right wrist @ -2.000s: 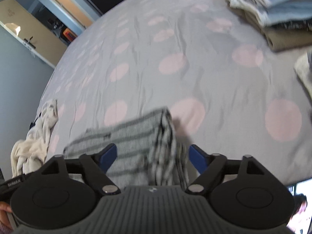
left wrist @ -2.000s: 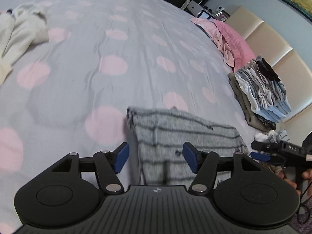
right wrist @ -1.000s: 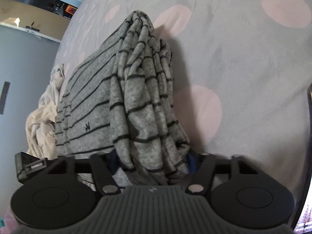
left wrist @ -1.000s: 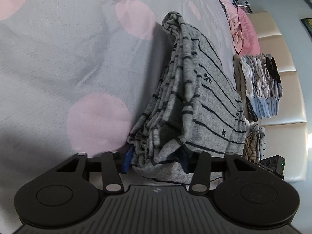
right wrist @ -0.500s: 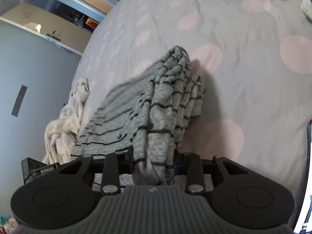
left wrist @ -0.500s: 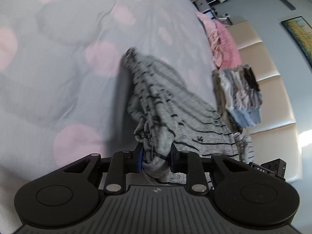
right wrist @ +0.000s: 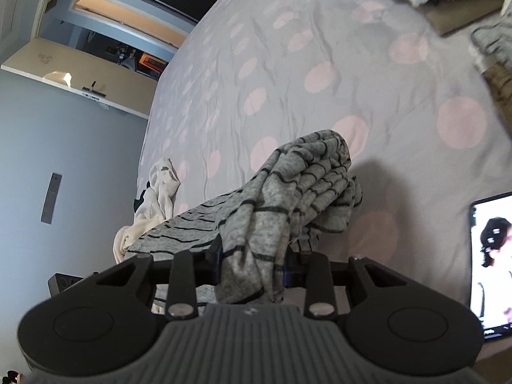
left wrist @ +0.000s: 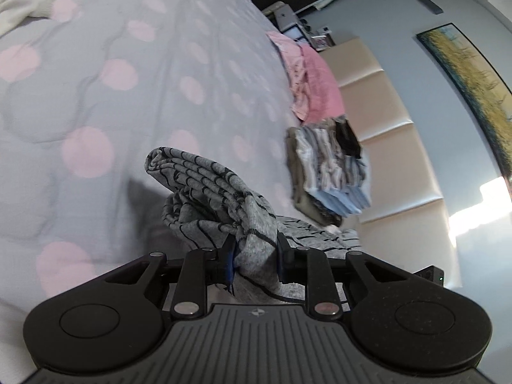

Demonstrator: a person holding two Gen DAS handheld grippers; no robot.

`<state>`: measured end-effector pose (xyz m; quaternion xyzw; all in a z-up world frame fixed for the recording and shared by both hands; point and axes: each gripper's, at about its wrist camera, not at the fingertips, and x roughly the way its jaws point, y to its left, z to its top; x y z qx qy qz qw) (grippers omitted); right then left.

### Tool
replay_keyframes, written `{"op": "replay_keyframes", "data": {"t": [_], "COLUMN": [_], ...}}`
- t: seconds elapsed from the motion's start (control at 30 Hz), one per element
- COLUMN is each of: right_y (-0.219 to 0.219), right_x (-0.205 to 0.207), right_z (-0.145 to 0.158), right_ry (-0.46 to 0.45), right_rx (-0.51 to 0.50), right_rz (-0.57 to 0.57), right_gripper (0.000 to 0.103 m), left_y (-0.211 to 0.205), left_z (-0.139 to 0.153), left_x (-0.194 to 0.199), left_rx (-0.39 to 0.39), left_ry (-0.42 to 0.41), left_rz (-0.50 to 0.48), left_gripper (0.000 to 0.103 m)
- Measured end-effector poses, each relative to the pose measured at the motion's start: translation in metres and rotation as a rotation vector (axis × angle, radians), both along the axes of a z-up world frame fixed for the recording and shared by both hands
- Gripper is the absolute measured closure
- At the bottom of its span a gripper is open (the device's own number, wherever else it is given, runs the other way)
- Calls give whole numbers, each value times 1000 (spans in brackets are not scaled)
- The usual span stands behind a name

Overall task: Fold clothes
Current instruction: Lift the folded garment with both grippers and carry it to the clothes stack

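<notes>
A grey garment with thin black stripes [left wrist: 208, 185] hangs bunched above the bed, held at two places. In the left wrist view my left gripper [left wrist: 254, 257] is shut on one bunched edge of it, cloth filling the gap between the blue pads. In the right wrist view my right gripper [right wrist: 252, 262] is shut on the other edge of the striped garment [right wrist: 297, 185], which stretches leftward toward the other hand and droops forward over the bedspread.
The bed has a grey spread with pink dots [left wrist: 105, 73]. A stack of folded clothes [left wrist: 332, 169] and pink items [left wrist: 313, 86] lie by the beige headboard [left wrist: 393, 147]. A crumpled cream garment [right wrist: 156, 192] lies at the bed's other side. A lit screen [right wrist: 492, 256] stands at right.
Both grippers closed on the striped garment's near edge and rose with it. The cloth has lifted off the bedspread and now hangs between them, with more of the room in view.
</notes>
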<state>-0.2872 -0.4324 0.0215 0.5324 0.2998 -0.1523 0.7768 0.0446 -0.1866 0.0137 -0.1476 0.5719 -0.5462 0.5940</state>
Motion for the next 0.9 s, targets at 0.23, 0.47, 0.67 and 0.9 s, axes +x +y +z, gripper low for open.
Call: {"op": "replay_keyframes", "data": {"t": [0.23, 0.47, 0.67, 0.9], "right_y": [-20, -61, -114, -177], "right_x": [-44, -87, -99, -103], "right_z": [50, 97, 129, 178], "right_ry": [24, 55, 47, 2], "right_rx": [-90, -182, -212, -334], "right_rz": [-52, -123, -165, -181], "right_gripper": [68, 68, 68, 68], "left_y": [-51, -122, -176, -232], "left_z": [21, 46, 78, 126], "left_x": [-29, -60, -69, -91], "left_rx": [-60, -96, -134, -203], "left_ry": [17, 42, 35, -23], "left_rz": [-78, -139, -142, -132], "left_gripper": [82, 82, 82, 82]}}
